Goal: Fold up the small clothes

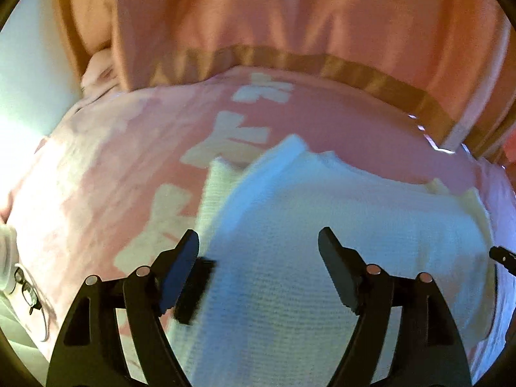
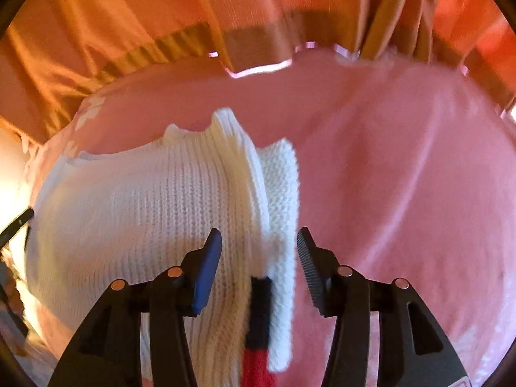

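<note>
Both hand-held grippers, left (image 1: 258, 242) and right (image 2: 259, 242), stand with jaws apart, gripping nothing, above the white knitted sweater (image 2: 154, 200) lying folded on the pink blanket (image 2: 403, 161) beneath them.

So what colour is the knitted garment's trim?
Black, then red, on the white knitted garment; the right wrist view shows it best.

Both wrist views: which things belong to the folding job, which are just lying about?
Job:
white knit garment
left gripper, open above it
right gripper, open astride its edge

Lying about:
pink blanket underneath
orange curtain behind
glasses
</note>
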Motion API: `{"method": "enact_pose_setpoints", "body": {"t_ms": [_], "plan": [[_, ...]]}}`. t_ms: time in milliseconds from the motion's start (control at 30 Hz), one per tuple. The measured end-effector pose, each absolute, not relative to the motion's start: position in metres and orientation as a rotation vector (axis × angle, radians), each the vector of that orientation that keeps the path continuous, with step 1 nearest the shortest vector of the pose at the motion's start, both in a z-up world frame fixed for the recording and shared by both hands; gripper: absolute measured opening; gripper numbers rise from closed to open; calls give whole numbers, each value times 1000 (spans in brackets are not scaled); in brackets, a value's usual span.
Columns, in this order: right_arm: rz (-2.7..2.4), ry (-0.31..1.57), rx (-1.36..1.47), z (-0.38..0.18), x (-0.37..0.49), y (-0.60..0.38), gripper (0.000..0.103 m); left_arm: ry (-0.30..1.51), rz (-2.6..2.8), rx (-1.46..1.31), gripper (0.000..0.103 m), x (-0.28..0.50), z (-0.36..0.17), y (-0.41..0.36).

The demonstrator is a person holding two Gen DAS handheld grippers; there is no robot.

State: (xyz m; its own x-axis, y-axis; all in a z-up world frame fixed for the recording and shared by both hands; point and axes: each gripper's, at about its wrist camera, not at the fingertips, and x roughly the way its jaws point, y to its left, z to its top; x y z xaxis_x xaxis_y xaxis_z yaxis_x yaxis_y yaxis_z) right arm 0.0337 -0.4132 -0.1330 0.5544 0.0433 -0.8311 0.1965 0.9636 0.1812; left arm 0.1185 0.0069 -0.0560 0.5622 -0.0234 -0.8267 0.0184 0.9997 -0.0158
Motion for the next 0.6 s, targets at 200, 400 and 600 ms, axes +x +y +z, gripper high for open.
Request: {"method": "enact_pose_setpoints", "body": {"t_ms": [200, 400, 600], "plan": [[-94, 859, 238, -100, 21, -405, 6, 1047, 46, 126, 72, 131, -85, 13], [-143, 1003, 271, -142, 43, -418, 8, 1031, 57, 133, 72, 132, -88, 16], [-99, 855, 165, -94, 24, -391, 8, 1005, 47, 118, 71, 129, -75, 14]]}}
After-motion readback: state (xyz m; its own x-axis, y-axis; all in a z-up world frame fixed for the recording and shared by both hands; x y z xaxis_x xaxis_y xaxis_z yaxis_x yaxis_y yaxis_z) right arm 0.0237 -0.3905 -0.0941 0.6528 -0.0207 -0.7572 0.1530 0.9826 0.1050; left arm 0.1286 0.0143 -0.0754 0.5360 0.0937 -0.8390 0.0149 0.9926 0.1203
